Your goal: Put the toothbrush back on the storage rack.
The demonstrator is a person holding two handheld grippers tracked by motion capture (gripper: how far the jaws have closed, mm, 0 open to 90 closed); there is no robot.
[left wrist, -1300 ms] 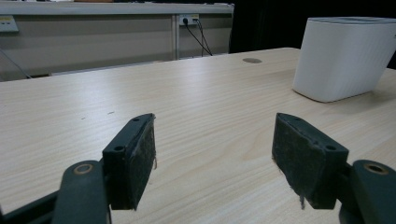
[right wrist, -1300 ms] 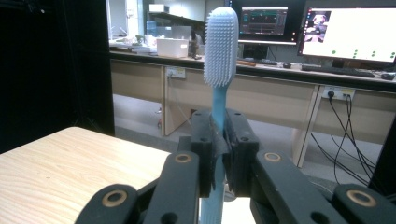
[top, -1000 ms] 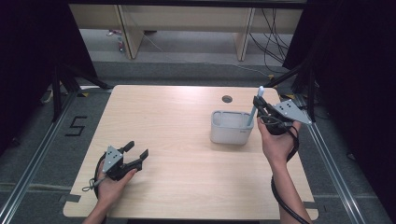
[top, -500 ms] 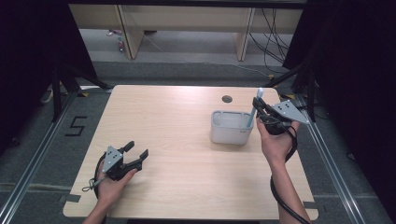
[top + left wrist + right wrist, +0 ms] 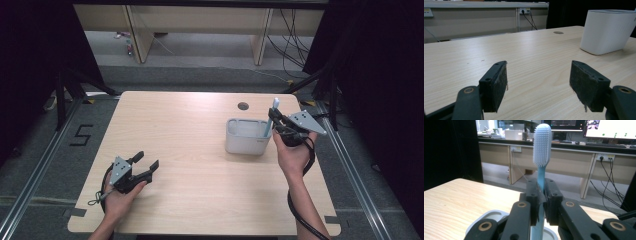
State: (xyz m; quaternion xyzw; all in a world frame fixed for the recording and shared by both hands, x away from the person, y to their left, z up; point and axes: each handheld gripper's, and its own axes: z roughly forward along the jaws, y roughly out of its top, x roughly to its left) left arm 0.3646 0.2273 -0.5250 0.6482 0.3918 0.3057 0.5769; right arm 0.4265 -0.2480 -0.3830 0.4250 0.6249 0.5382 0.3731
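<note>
Right tongs [image 5: 278, 123], held in the person's right hand [image 5: 292, 155] at the far right of the counter [image 5: 200, 135], are pinching a pale blue toothbrush [image 5: 270, 120]. In the right gripper view the two black jaws are pressed against the handle from either side, and the toothbrush [image 5: 541, 152] stands upright between them with its bristled head at the top, bristles facing left in that view. Its lower end drops toward the open mouth of a white container [image 5: 491, 218] just below the jaws. From the high view, the toothbrush leans slightly and stands at the right end of this white rectangular container [image 5: 245, 137], with the tongs just beside the container's right wall.

Left tongs [image 5: 146, 164], held in the person's left hand [image 5: 120, 197] at the near left of the counter, are spread wide with nothing between them. In the left gripper view the two padded jaws stand well apart, low over the bare wood, and the left tongs [image 5: 537, 82] point across the counter toward the container [image 5: 607, 31], which sits well apart from them at the upper right of that view.

A small round cable hole [image 5: 243, 106] lies in the counter beyond the container, near the far edge. The counter itself is light wood grain. On the grey floor to its left is a marking of the number 5 [image 5: 82, 135]. Beyond the counter stand pale wooden desks [image 5: 200, 30], with dark cables [image 5: 290, 45] hanging by them.
</note>
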